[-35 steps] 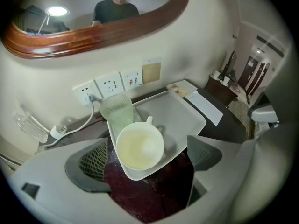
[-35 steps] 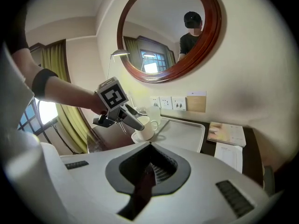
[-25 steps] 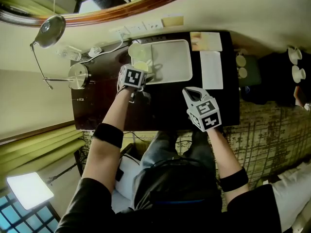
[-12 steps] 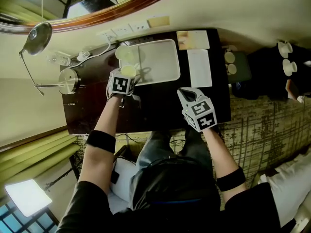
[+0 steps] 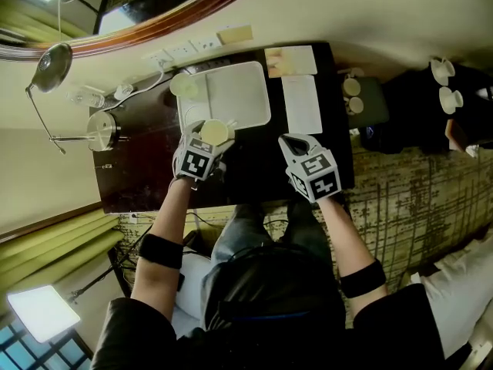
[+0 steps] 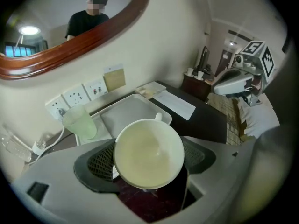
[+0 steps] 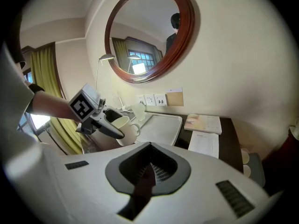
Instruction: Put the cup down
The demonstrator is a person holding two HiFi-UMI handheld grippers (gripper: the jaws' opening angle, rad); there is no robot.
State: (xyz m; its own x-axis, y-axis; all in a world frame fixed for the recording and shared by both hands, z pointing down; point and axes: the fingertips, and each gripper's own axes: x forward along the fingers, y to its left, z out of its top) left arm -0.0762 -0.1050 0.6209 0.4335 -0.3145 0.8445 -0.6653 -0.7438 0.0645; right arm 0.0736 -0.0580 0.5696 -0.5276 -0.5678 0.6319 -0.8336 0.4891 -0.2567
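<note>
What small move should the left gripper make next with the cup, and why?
Probably lower it straight down onto the dark table. The left gripper grips the white cup upright, seemingly just above bare tabletop in front of the tray, so nothing appears to block a short descent.

I wear a black short-sleeved top (image 5: 139, 330), faded blue-grey jeans (image 5: 245, 237) and a black elastic band on each forearm, the left band (image 5: 160, 250) toward seven o'clock of the head view and the right band (image 5: 360, 278) toward five o'clock. My left gripper (image 5: 210, 139) and my right gripper (image 5: 290, 139) share a pale grey moulded plastic shell, and each carries a white cube printed with black square markers, the left cube (image 5: 194, 163) and the right cube (image 5: 316, 177). From each gripper's own camera the shell shows a dark grey recess at six o'clock, lined with black mesh-patterned pads (image 6: 100, 161).
</note>
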